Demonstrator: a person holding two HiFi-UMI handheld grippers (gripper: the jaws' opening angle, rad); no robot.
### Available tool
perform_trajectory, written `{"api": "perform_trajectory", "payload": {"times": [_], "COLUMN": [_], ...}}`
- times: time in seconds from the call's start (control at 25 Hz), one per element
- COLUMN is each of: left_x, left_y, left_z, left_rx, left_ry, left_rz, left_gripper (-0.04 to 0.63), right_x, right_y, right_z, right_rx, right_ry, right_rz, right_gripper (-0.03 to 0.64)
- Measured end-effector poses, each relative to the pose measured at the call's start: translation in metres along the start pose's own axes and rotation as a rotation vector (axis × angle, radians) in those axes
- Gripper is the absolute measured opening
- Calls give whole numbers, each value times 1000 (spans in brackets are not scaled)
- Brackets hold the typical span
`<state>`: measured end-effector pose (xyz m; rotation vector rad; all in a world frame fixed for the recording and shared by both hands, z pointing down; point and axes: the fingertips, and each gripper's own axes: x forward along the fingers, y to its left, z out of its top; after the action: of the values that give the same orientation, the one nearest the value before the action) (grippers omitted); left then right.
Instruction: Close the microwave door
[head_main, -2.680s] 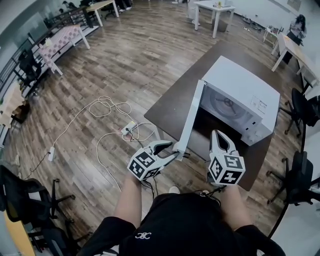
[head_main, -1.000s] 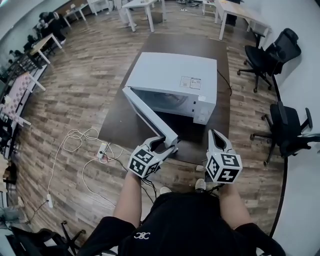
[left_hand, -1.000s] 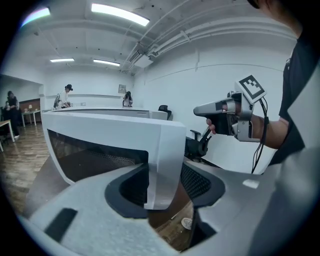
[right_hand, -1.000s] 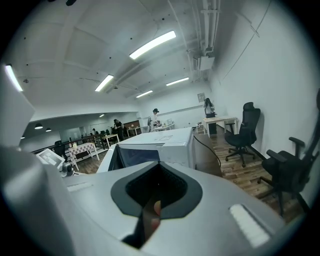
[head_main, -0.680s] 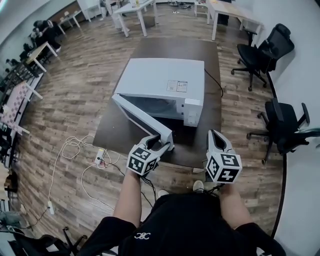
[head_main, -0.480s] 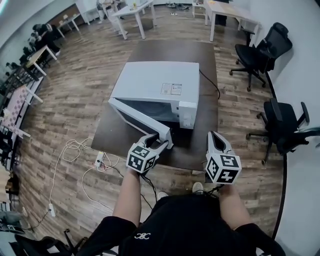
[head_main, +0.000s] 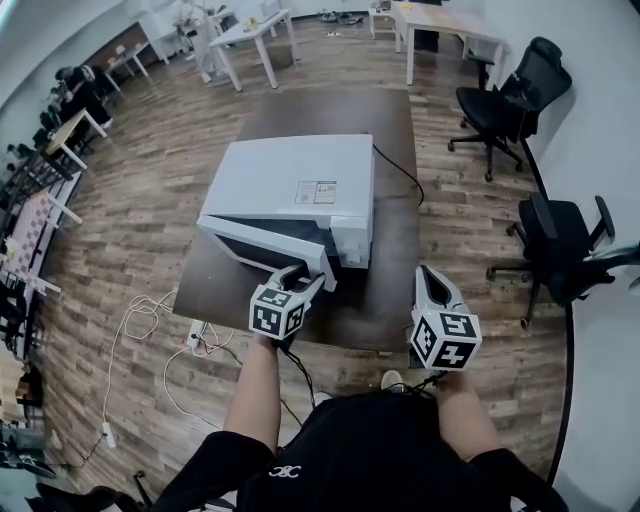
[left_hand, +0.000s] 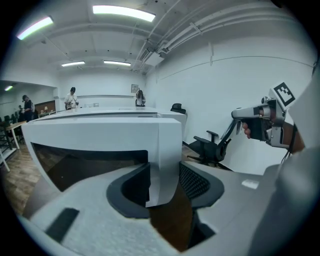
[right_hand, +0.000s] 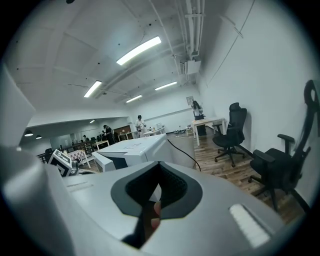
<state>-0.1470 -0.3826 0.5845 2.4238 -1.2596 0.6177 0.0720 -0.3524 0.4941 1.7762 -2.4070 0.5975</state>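
Observation:
The white microwave stands on a dark brown table. Its door is ajar, a narrow wedge off the front. My left gripper straddles the door's free edge. Its jaws have just been closing a little but stand wide, and a gap shows beside the right pad. My right gripper hovers over the table's near right part, apart from the microwave, shut and empty. In the right gripper view the microwave lies ahead to the left.
Two black office chairs stand right of the table. A power strip with white cables lies on the wooden floor at the left. A black cord runs across the table behind the microwave. White desks stand further back.
The door has swung from wide open to nearly against the microwave's front. My left gripper travelled with its edge. The right gripper kept its place beside it.

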Motion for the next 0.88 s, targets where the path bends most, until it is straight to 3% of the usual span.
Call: {"api": "perform_trajectory", "payload": {"times": [0.88], "left_x": [54], "left_y": [22], "left_z": [35], "left_rx": [-54], "left_ry": [-40], "left_rz": [90], "left_gripper": [202], "right_x": [32], "right_y": [-45], "right_z": [23], "right_rx": [10], "right_ry": [-18], "right_rz": [-5], "right_gripper": [8]}}
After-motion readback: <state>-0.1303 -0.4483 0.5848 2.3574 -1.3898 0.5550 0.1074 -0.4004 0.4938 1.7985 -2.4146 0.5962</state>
